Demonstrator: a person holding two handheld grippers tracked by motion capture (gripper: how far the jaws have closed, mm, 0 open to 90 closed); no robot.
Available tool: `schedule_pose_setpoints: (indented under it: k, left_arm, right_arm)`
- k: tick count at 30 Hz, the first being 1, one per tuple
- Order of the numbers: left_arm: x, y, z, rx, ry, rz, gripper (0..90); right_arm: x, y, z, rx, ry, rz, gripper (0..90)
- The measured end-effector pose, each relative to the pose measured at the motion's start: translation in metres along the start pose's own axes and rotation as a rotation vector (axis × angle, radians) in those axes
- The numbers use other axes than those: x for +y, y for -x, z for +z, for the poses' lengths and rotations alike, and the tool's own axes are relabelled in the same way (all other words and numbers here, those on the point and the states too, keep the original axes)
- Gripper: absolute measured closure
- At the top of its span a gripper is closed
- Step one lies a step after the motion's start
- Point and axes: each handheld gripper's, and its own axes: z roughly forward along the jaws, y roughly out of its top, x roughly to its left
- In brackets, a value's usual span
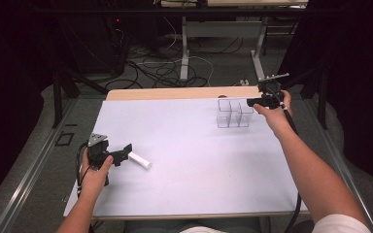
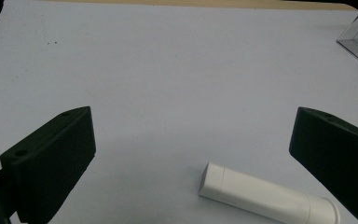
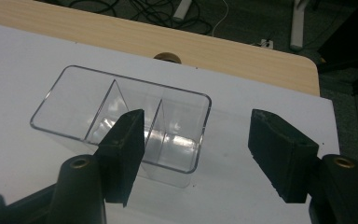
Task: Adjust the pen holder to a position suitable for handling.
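On the white sheet [image 1: 189,160] near the table's left front, I had the left gripper [image 2: 193,158] spread wide and empty, with the white tube [image 2: 265,196] lying flat between its jaws but nearer the right one. From above, the left gripper [image 1: 119,154] sat just beside the tube [image 1: 140,160], apparently at one end of it. Well apart, at the far right, the right gripper [image 3: 196,149] was also released and grasping nothing, hovering over one end of the clear divided box [image 3: 121,126], its left jaw above an inner compartment and its right jaw outside the wall. In the high view that gripper [image 1: 262,101] stood beside the box [image 1: 233,114].

My worry was the tube. It was round and smooth and lay off-centre between the jaws, so a close from there would likely have caught only its tail end; I judged it could roll, squirt sideways or pivot on the paper. Its cap end looked wider than the body, which could have tipped a pinch.

The box troubled me too: light, transparent, hard to read for depth. A misjudged descent could have clipped its rim and shoved it toward the wooden table edge [image 3: 242,60]. Clamping one thin wall risked tilting it.
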Motion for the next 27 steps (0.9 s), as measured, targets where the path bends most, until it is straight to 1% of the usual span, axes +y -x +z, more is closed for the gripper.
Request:
schedule_pose_setpoints:
  k: [2, 3, 4, 5, 10, 11, 14, 16, 21, 22, 27]
  left_arm:
    - [0.0, 0.0, 0.0, -0.001, 0.0, -0.001, 0.2]
    - [0.0, 0.0, 0.0, 0.0, -0.001, -0.001, 0.2]
    - [0.0, 0.0, 0.0, 0.0, -0.001, -0.001, 0.2]
    - [0.0, 0.0, 0.0, 0.0, -0.001, -0.001, 0.2]
    - [0.0, 0.0, 0.001, 0.0, -0.006, 0.001, 0.3]
    - [0.0, 0.0, 0.001, -0.001, -0.006, 0.001, 0.2]
    - [-0.001, -0.001, 0.001, 0.002, -0.008, 0.001, 0.2]
    - [-0.001, -0.001, 0.001, 0.004, -0.009, 0.003, 0.2]
    - [-0.001, -0.001, 0.002, 0.006, -0.01, -0.002, 0.2]
    - [-0.002, -0.001, 0.002, 0.007, -0.01, -0.001, 0.2]
    - [-0.002, -0.001, 0.002, 0.011, -0.015, -0.001, 0.2]
  right_arm:
    - [0.003, 0.001, 0.006, -0.01, -0.009, 0.012, 35.6]
    - [0.003, 0.001, 0.006, -0.01, -0.009, 0.012, 35.6]
    - [0.004, 0.002, 0.009, -0.006, -0.007, 0.018, 36.9]
    - [0.005, 0.003, 0.013, 0.005, -0.025, 0.034, 37.4]
    - [0.004, 0.005, 0.022, -0.005, -0.039, 0.039, 37.6]
    - [0.004, 0.005, 0.025, -0.001, -0.045, 0.05, 39.0]
    - [0.003, 0.006, 0.029, 0.003, -0.05, 0.056, 40.9]
    - [0.002, 0.007, 0.034, 0.011, -0.064, 0.063, 43.5]
    - [0.001, 0.009, 0.041, 0.0, -0.073, 0.072, 45.1]
    - [0.0, 0.01, 0.044, -0.006, -0.081, 0.079, 46.0]
    - [-0.001, 0.014, 0.05, -0.003, -0.086, 0.107, 48.3]
